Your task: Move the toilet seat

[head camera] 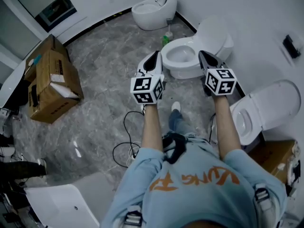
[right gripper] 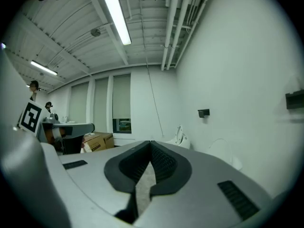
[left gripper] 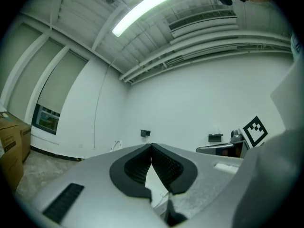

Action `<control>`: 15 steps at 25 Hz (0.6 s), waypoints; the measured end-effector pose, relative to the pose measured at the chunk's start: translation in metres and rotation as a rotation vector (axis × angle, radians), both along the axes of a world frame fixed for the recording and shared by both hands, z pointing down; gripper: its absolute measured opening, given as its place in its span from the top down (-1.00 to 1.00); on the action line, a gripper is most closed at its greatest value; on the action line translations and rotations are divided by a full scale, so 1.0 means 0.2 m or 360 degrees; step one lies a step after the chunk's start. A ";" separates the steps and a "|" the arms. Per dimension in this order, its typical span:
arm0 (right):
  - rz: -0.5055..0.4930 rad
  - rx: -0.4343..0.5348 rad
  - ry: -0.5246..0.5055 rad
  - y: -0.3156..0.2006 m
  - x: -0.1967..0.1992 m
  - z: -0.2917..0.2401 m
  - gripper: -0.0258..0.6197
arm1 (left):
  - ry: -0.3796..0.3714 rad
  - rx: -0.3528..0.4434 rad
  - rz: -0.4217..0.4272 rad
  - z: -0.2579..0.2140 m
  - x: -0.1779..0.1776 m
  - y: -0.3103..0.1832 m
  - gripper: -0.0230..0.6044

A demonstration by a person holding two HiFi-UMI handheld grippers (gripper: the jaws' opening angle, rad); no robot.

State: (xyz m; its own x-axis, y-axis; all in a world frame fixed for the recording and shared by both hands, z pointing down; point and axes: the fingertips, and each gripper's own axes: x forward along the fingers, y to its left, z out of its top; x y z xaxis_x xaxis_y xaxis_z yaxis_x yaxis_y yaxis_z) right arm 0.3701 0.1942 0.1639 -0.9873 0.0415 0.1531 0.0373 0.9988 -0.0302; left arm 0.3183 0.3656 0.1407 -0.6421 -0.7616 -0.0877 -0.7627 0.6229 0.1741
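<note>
**Both hand-held grippers closed before the middle toilet**

A grey marbled floor (head camera: 104,56) runs between white walls (head camera: 251,13). Three white toilets stand along the wall: a far one (head camera: 154,8), a middle one and a near one (head camera: 266,110) at the right. The toilet seat (head camera: 189,42) lies down on the middle bowl, its lid raised behind it. The left hand-held gripper (head camera: 154,56) and the right hand-held gripper (head camera: 203,56) are held out on either side of that bowl, each with its jaws pressed together and nothing between them. Cardboard boxes (head camera: 50,82) sit at the left, and cables (head camera: 126,141) trail across the floor. A strip light (left gripper: 142,11) hangs from the ribbed ceiling.
</note>
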 end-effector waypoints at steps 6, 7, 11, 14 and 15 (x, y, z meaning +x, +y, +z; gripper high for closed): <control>0.0000 -0.0132 0.0088 -0.24 -0.48 0.16 0.92 | 0.0138 -0.0129 0.0062 0.22 -0.41 -0.29 0.93; -0.0002 -0.0140 0.0130 -0.25 -0.52 0.21 0.92 | 0.0192 -0.0169 0.0035 0.29 -0.47 -0.29 0.93; 0.0058 -0.0094 0.0211 -0.57 -0.76 0.28 0.92 | 0.0317 -0.0225 0.0013 0.44 -0.75 -0.44 0.93; 0.0186 -0.0215 0.0243 -0.85 -0.97 0.34 0.92 | 0.0357 -0.0314 0.0093 0.51 -0.96 -0.63 0.93; 0.0200 -0.0254 0.0261 -0.89 -1.03 0.38 0.92 | 0.0370 -0.0347 0.0111 0.53 -1.02 -0.68 0.93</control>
